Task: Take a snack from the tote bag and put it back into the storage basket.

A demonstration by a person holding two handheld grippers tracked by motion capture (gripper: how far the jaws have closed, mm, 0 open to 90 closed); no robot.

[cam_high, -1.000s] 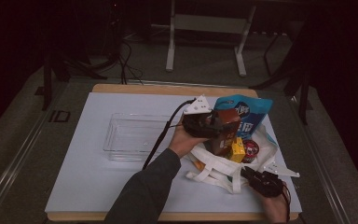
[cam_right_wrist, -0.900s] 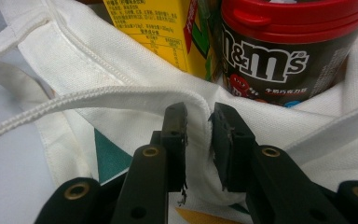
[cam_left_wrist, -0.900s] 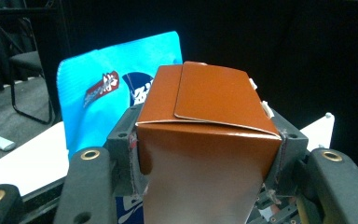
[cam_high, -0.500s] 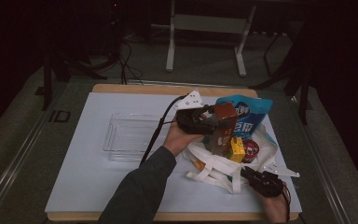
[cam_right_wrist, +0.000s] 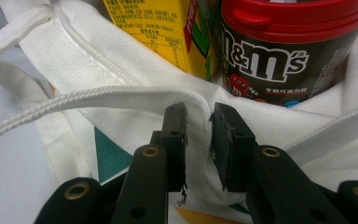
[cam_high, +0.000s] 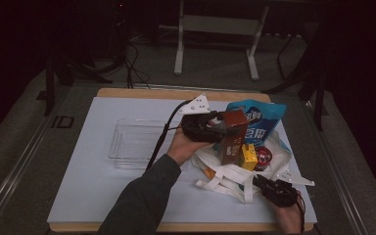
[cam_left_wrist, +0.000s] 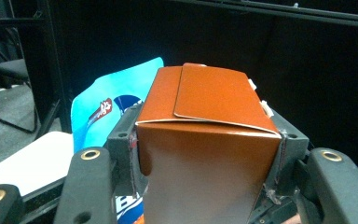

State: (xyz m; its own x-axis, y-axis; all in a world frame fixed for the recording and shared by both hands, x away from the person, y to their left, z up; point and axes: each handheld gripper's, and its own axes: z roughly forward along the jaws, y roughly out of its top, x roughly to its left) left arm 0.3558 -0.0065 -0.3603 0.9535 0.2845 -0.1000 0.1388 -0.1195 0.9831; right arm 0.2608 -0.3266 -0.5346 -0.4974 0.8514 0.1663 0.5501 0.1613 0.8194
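**Brown box held above the tote**

We clamp the brown box point(cam_left_wrist: 205, 140) in our left gripper point(cam_high: 214, 128) — pads tight on both sides — above the white tote bag point(cam_high: 225, 174), at three o'clock from the clear tray point(cam_high: 134, 142). Our right gripper point(cam_right_wrist: 198, 140) pinches the bag's hem at five o'clock, jaws nearly closed on cloth.

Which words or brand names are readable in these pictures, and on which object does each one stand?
"m&m's": on the dark tub with the red lid inside the white bag.
Small print on the yellow carton: too small to read.
Print on the blue snack pouch: large white characters, blurred, not readable.
Brown box in the left gripper: no text visible.
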